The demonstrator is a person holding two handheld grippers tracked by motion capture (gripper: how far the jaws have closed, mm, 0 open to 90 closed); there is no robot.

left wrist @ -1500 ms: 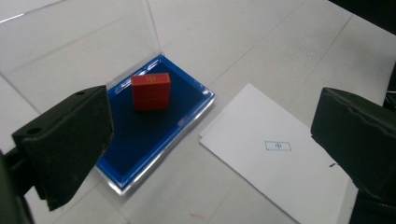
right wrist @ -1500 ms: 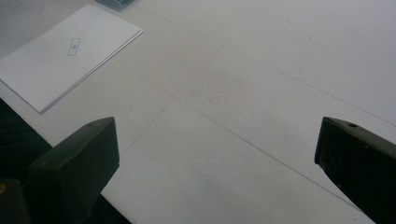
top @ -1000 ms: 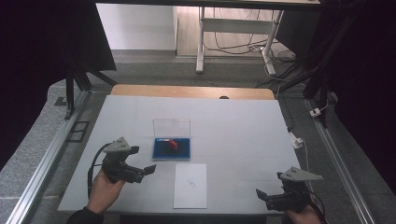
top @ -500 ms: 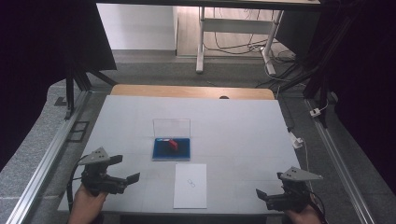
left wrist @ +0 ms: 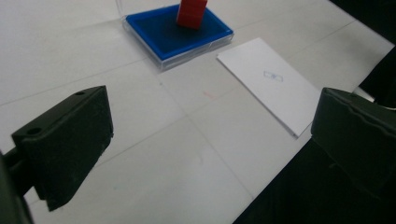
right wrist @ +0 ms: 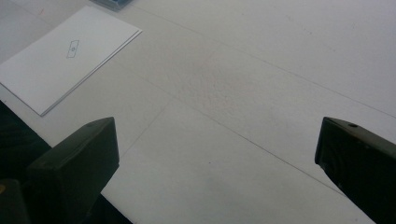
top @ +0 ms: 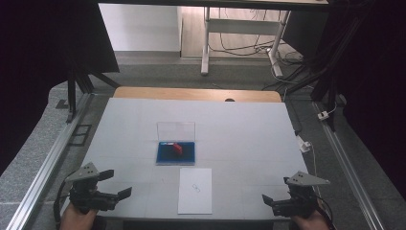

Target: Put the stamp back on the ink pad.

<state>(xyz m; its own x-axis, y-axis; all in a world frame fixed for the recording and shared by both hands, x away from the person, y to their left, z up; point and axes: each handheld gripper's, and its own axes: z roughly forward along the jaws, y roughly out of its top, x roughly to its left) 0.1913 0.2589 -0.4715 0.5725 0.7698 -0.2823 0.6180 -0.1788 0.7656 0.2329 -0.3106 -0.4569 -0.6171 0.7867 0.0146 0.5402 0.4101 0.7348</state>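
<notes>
— What is sitting in the middle of the white table (top: pixel 239 134)?

— A shallow clear plastic case (top: pixel 175 152) with a dark blue, felt-like lining is lying flat there, its transparent lid standing upright along the far edge. A small red block (top: pixel 177 148), boxy and smooth, is resting on the blue lining; in the left gripper view the red block (left wrist: pixel 191 13) is standing up from the lining, its long axis looking vertical, though the top is cut off.

— And the paper?

— A matte white rectangular card (top: pixel 195 189) is lying just nearer than the case, apart from it, its long axis running away from the person, with a tiny printed mark at its centre.

— How are the grippers sitting?

— The left gripper (top: pixel 112 184) is hovering at the near left corner, blocky black jaws spread wide and holding nothing, pointing right toward the card. The right gripper (top: pixel 268 201) is sitting at the near right corner, jaws likewise gaping over bare, faintly seamed tabletop, aimed left.
</notes>
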